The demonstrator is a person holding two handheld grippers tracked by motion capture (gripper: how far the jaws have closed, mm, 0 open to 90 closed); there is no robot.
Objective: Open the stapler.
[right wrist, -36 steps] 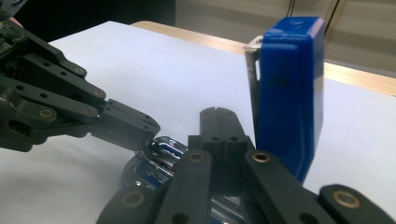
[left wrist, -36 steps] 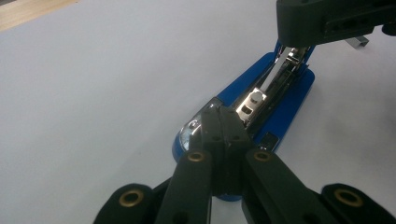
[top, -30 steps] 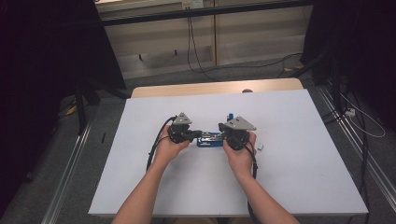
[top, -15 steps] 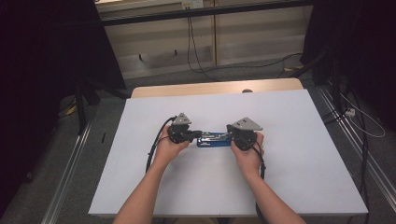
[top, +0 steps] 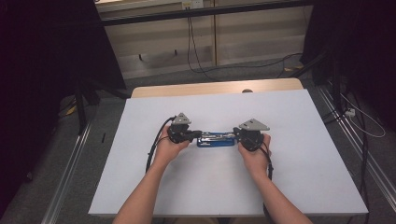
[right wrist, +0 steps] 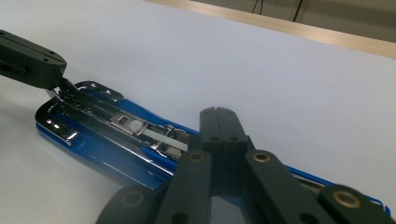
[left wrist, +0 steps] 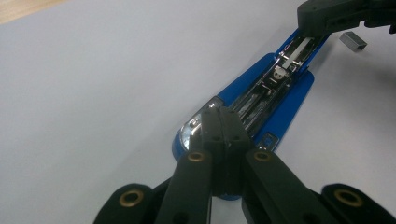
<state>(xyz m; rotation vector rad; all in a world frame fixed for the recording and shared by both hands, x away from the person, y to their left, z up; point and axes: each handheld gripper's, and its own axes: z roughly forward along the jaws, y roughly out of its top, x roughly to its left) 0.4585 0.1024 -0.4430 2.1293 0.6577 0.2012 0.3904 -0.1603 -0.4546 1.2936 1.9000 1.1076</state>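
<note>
One blue stapler (top: 215, 139) on the white table (top: 299, 186), swung fully open and lying flat, its chrome staple channel facing up. Two grippers are on it, one at each end. And there's one small strip of staples (left wrist: 353, 40), lying loose on the table just beyond the far end of the stapler, close by the right gripper.

Left gripper (left wrist: 219, 122): jaws pressed tight together, tips down on the rounded chrome end of the stapler. Whether they pinch any metal or just press on it, I cannot tell. From this gripper the stapler runs straight ahead and away to the other gripper at the far end.

Right gripper (right wrist: 219, 122): also drawn fully together, tips over the blue half of the stapler, with the open channel stretching off ahead and to its left. Again, pinching or only resting, I cannot tell.

Against a second ago: the two grippers stood close together then, with just a short stretch of blue between them. Now they are well apart, and the stapler lies stretched out long between them.
</note>
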